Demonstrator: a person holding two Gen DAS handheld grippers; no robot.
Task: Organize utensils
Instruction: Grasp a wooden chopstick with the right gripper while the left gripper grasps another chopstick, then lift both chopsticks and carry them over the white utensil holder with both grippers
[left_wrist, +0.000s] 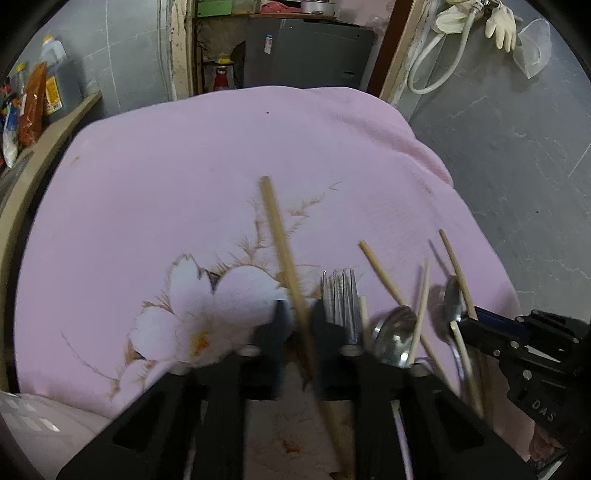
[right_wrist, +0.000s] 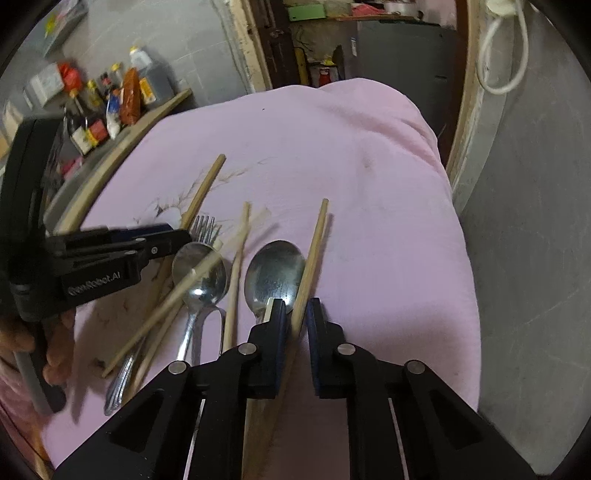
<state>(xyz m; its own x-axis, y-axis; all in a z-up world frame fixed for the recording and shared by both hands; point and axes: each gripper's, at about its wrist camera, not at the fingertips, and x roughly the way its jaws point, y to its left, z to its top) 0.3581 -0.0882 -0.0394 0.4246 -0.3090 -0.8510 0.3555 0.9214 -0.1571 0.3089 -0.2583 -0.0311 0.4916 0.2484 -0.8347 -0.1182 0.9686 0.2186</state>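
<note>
Several wooden chopsticks, two steel spoons and a fork lie on a pink cloth (left_wrist: 221, 155). My left gripper (left_wrist: 297, 317) straddles one long chopstick (left_wrist: 277, 229) that runs between its fingers, jaws close around it. The fork (left_wrist: 341, 295) and a spoon (left_wrist: 395, 332) lie just right of it. My right gripper (right_wrist: 295, 314) straddles another chopstick (right_wrist: 314, 251), with a narrow gap on the right side. A spoon (right_wrist: 275, 273) lies just left of it. A second spoon (right_wrist: 201, 273), the fork (right_wrist: 205, 225) and crossed chopsticks (right_wrist: 166, 310) lie further left, under the left gripper (right_wrist: 181, 236).
A wooden shelf (right_wrist: 122, 144) with bottles and packets (right_wrist: 110, 99) runs along the left of the cloth. A grey tiled wall (right_wrist: 535, 258) and wooden door frame (right_wrist: 465, 129) stand to the right. A white hose (left_wrist: 436, 62) and gloves hang on the wall.
</note>
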